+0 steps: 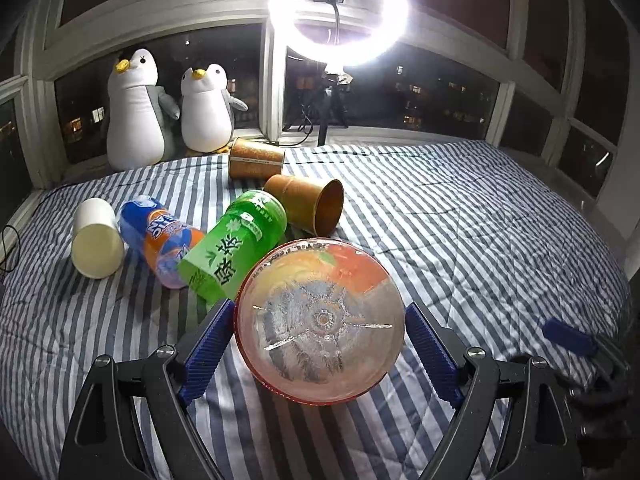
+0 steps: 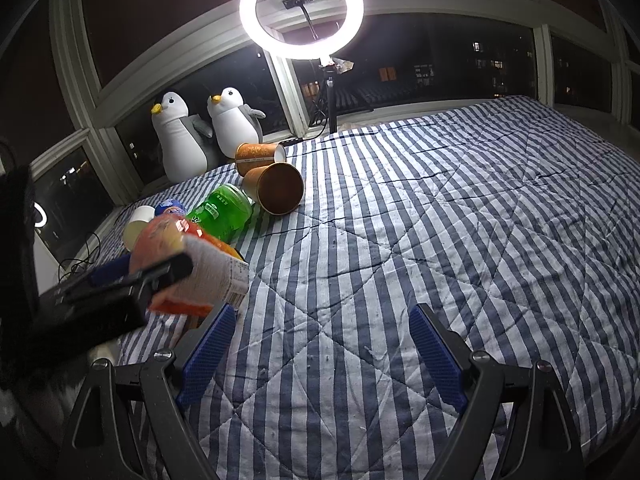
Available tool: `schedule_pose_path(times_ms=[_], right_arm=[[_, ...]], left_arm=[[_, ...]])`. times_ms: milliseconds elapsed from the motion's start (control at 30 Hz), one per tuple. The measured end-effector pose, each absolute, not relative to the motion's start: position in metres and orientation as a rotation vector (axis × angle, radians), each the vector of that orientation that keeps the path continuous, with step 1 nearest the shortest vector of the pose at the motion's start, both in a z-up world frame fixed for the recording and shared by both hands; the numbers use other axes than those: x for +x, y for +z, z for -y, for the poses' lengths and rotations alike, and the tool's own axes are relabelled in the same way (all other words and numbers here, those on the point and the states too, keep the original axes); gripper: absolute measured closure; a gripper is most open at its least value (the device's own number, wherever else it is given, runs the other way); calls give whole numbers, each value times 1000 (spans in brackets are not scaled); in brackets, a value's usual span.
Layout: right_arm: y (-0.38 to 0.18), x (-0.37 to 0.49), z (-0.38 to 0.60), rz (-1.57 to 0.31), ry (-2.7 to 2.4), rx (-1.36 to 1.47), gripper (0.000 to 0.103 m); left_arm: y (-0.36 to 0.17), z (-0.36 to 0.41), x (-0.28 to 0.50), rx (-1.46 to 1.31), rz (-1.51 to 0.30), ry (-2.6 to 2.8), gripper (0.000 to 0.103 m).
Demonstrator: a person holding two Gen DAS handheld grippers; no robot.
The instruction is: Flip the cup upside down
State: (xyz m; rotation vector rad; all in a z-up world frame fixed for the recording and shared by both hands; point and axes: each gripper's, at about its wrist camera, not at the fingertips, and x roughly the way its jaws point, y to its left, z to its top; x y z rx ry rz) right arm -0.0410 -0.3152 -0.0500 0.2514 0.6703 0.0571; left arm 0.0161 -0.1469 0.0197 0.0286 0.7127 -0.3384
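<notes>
A clear plastic cup with an orange label (image 1: 320, 320) fills the space between the blue pads of my left gripper (image 1: 320, 332), which is shut on its sides. Its round clear base faces the camera. In the right wrist view the same cup (image 2: 200, 264) lies tilted in that gripper's black finger (image 2: 160, 276), just above the striped bedspread (image 2: 400, 260). My right gripper (image 2: 320, 344) stands open over bare bedspread with nothing between its fingers. Two brown paper cups (image 1: 256, 158) (image 1: 308, 202) and a white cup (image 1: 96, 240) lie on their sides further back.
A green bottle (image 1: 236, 252) and a blue-and-orange soda bottle (image 1: 164, 240) lie just left of the held cup. Two plush penguins (image 1: 136, 116) stand by the window, with a lit ring light (image 1: 340, 12) on a tripod behind. The bedspread stretches away to the right.
</notes>
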Motion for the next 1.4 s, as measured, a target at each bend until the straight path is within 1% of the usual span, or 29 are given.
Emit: schedule_pose_path(times_ms=[233,400,533,767,933,1200,1400], right_arm=[[-52,-39,318,-676,53,261,17],[-51,-38,316,-674,55,253,17],[-50,-38,317,-665,51,251,17],[-44,-41,309,-626,51,224,17],[-33,-48,296,-546,46,184,16],[-14,-62,265,-414,29,96,13],[-10,-71,242,-374,33,52,12]], left_arm=[[18,150,33,28,-712,-337,14],[20,149,40,21,-700,-333,7],[25,142,36,14,-683,-335,7],[35,121,13,19,-629,-315,7],[38,97,-11,21,-567,-259,7],[47,58,-49,10,-494,-158,7],[54,37,-71,17,-455,-102,7]])
